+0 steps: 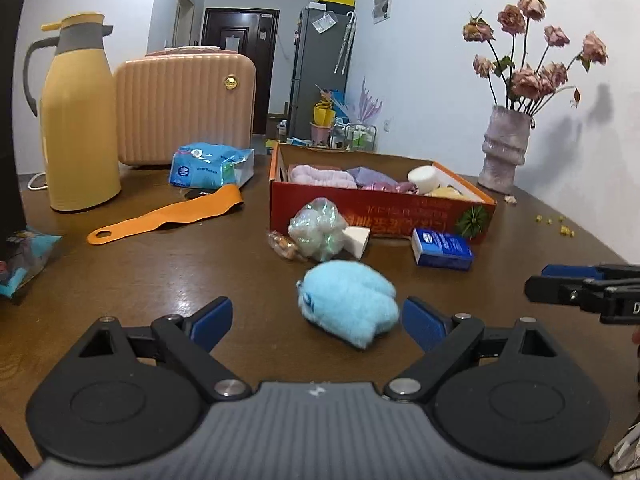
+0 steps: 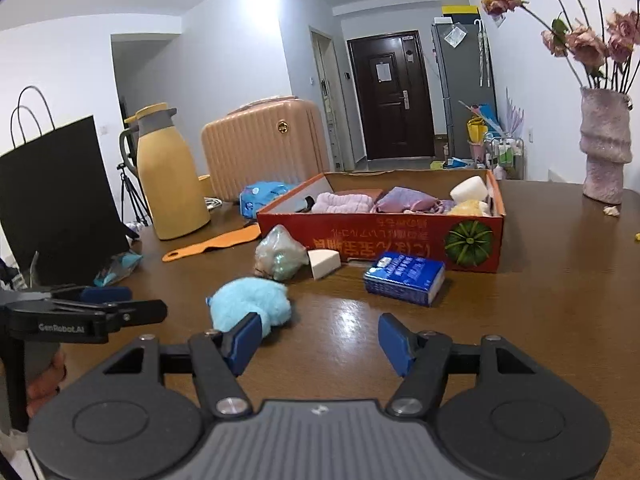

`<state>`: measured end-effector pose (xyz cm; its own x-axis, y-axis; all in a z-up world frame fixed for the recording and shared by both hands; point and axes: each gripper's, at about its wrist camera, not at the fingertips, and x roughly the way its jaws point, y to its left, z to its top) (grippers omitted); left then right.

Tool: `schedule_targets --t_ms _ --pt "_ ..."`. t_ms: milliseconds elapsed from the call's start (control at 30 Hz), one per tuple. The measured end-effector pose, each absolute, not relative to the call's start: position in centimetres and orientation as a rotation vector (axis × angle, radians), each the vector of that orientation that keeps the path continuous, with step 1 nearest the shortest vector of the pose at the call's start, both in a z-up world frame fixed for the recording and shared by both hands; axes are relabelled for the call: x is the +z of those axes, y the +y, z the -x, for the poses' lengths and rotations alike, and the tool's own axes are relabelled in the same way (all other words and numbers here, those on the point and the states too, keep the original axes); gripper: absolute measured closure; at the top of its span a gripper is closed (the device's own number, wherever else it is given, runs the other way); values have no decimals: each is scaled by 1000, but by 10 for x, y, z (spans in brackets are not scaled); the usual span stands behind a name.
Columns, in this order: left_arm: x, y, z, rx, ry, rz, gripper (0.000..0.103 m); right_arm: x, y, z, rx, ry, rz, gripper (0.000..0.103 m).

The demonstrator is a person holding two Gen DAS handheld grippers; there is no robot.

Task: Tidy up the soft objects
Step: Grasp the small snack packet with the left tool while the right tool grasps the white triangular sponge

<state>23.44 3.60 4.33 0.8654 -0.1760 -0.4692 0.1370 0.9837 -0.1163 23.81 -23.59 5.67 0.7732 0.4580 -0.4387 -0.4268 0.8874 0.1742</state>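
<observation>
Several soft items already lay inside red cardboard box (image 1: 380,216), frame centre. Fluffy light-blue plush pad (image 1: 348,308) remained on brown wooden table (image 1: 160,272), lower centre, between spread pads of left gripper (image 1: 320,320), untouched. Right gripper (image 2: 320,344) was empty, half-spread and widening. Green mesh pouch (image 1: 318,229) and white wedge sponge (image 1: 357,240) remained outside. Bare table lay right; box wall blocked ahead.

Home: fridge (image 1: 320,68), suitcase (image 1: 184,108) (hallway behind).
</observation>
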Motion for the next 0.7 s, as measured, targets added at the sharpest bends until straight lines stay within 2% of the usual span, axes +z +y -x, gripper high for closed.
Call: schedule_targets --t_ms 133,300,400,500,700 --pt "38 41 -258 -164 509 79 11 54 -228 -260 484 509 -59 39" --pt "30 60 -318 -179 562 78 32 49 -209 -302 486 536 -56 39" --pt "19 67 -366 -169 649 67 39 48 -193 -329 516 537 -41 40" --pt "7 65 -405 -166 717 62 41 42 -178 -364 500 565 -51 41" --pt "2 58 -429 -217 721 47 40 24 -150 -414 486 645 -33 41"
